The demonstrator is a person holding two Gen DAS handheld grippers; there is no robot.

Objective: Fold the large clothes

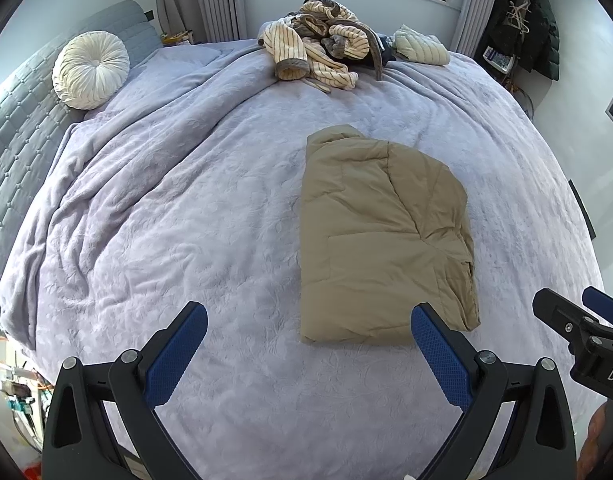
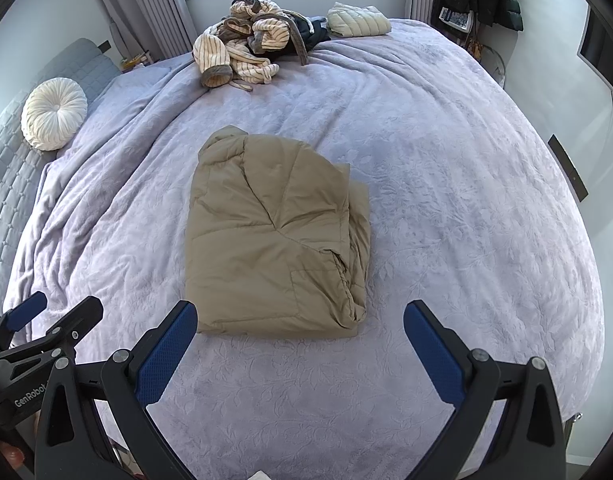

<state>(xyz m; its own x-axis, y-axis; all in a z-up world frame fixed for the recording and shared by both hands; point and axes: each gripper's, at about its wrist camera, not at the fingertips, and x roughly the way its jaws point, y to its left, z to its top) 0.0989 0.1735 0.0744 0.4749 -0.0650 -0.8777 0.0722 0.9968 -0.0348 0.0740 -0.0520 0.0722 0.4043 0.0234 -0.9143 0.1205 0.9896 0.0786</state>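
Both claws hover spread wide above the near part of the bed, holding nothing: the left gripper (image 1: 308, 320) shows its two blue-padded fingers far apart over bare blanket, and the right gripper (image 2: 300, 316) is spread just as wide. Just ahead of the left gripper, and toward its right finger, lies the tan puffer jacket (image 1: 382, 236), folded into a compact block flat on the lavender blanket (image 1: 166, 220); its near edge sits close to that finger's tip without clear contact. From the right wrist view the same jacket (image 2: 274, 236) lies ahead and toward the left finger, its layered edges stacked on its right side. Far beyond both grippers, near the window, a heap of striped cream-and-brown robe (image 1: 318, 48) lies crumpled, with a pale folded quilted garment (image 1: 420, 46) beside it on the right. Off to the far left, a round pleated white cushion (image 1: 90, 70) leans against the grey quilted headboard (image 1: 22, 132). Dark coats (image 1: 534, 24) hang in the far right corner.
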